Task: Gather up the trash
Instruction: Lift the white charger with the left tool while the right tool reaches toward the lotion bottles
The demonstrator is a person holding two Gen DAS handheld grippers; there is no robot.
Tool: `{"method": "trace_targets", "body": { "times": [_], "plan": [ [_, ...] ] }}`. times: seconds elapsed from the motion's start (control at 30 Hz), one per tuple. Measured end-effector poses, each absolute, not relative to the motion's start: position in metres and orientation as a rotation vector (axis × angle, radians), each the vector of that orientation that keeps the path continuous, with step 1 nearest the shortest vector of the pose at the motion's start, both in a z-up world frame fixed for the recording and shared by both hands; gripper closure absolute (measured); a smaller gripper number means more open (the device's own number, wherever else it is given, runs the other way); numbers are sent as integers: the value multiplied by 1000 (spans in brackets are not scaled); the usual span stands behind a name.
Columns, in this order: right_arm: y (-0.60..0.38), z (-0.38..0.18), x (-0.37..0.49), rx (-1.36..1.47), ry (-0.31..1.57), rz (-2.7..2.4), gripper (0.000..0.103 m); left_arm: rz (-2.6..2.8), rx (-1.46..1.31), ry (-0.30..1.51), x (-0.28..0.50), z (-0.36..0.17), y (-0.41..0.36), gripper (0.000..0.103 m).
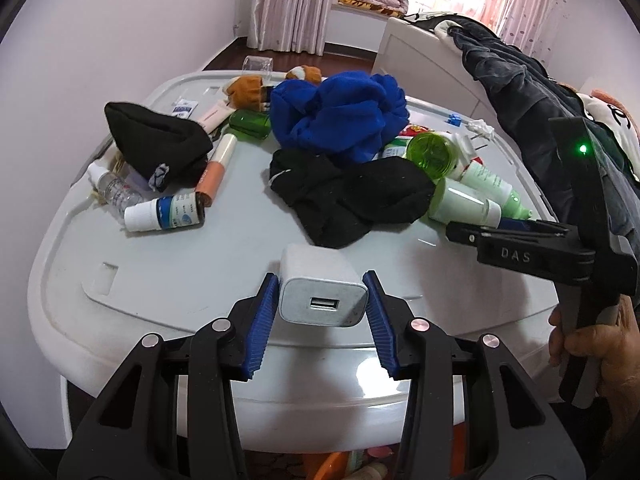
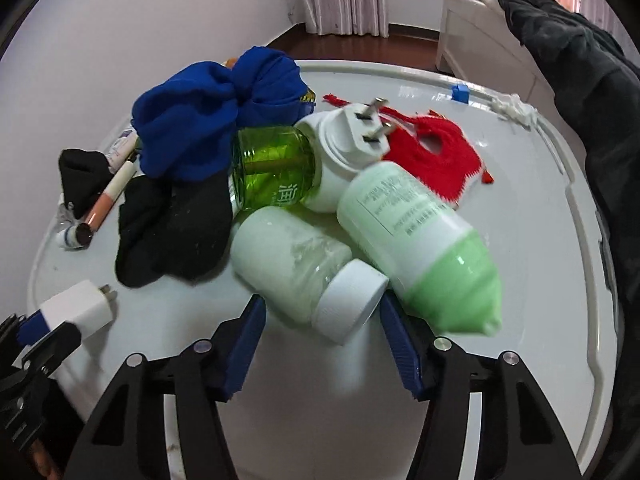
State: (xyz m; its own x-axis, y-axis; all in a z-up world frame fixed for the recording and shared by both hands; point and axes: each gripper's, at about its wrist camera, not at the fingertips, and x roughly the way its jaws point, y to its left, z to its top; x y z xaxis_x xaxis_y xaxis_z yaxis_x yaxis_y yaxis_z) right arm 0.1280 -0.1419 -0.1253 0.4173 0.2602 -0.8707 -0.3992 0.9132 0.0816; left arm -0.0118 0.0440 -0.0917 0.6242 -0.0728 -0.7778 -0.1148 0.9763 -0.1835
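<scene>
The left gripper (image 1: 322, 304) brackets a white USB charger (image 1: 320, 294) at the lid's (image 1: 180, 280) near edge, pads not touching. The right gripper (image 2: 322, 340) stands open around a white-capped bottle (image 2: 304, 270).

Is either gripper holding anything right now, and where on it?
Nothing is clamped. The left gripper brackets the white USB charger block; the right gripper straddles the white-capped bottle, both with gaps.

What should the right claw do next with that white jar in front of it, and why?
Probably close the right gripper: its open jaws already flank the white-capped jar lying on the lid, with gaps on both sides.
</scene>
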Motion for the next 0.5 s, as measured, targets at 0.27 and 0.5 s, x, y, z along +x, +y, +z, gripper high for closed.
{"method": "trace_targets", "body": {
  "times": [0.27, 0.5],
  "plan": [
    [-132, -124, 122, -230, 1071, 420, 60, 41, -236, 921, -9, -98, 52, 61],
    [-127, -125, 124, -245, 1050, 438, 41, 80, -239, 947, 0, -110, 56, 58]
  ]
}}
